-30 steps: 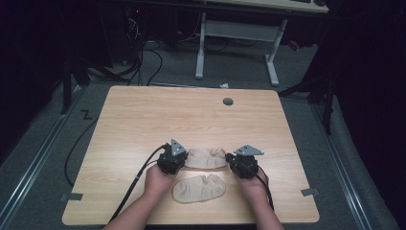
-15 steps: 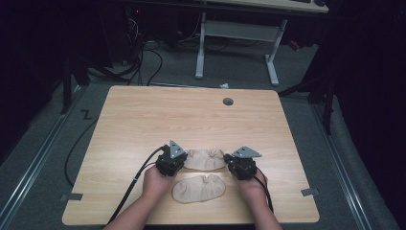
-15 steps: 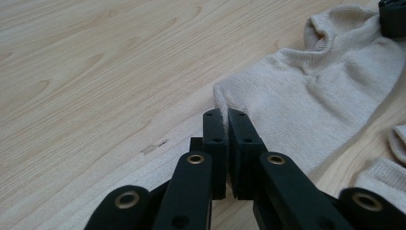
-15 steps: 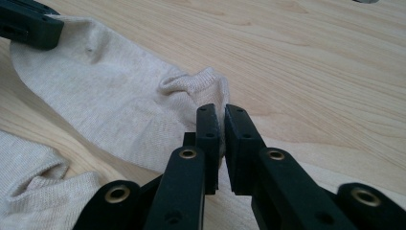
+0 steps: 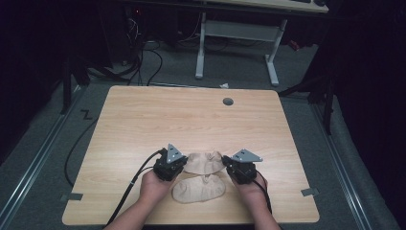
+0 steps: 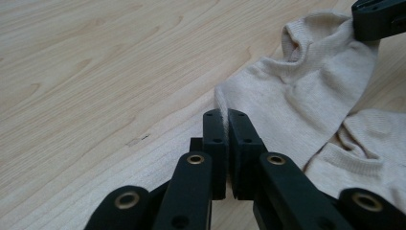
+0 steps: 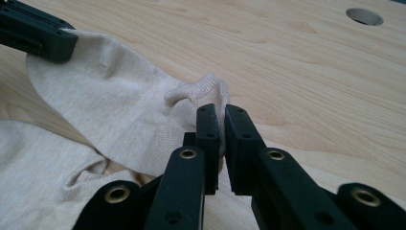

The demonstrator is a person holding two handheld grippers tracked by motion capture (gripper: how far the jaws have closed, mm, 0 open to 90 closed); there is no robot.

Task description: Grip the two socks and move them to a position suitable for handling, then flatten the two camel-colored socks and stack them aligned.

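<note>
Two beige socks lie near the front edge of the bench [image 5: 143,120], one behind the other; the farther sock [image 5: 205,161] is pinched at both ends, while the nearer sock [image 5: 198,190] lies loose between the person's hands, its cuff end touching or slightly under the held one; the left gripper [image 6: 224,117] has its jaws together on a thin fold at the toe edge of the farther sock, and the right gripper [image 7: 216,115] is clamped on the ribbed cuff at the opposite end (its jaws stand a shade wider than the left's, with more fabric between them); the main risk, as I judge it, sits with the left grip: so little cloth is caught there that a lift or a pull outward could slide the knit out of the pads, leaving the sock dangling from the cuff alone; a second risk is stretch; if the hands pull apart unevenly the soft fabric would elongate and twist rather than stay flat, so any fold or placement over the other sock would come out skewed; a third is drag; where the two socks overlap near the middle, raising the held one too low across the bench could catch the nearer sock and shift or rumple it; moving both hands together, and high enough to clear that overlap, would limit all three
</note>
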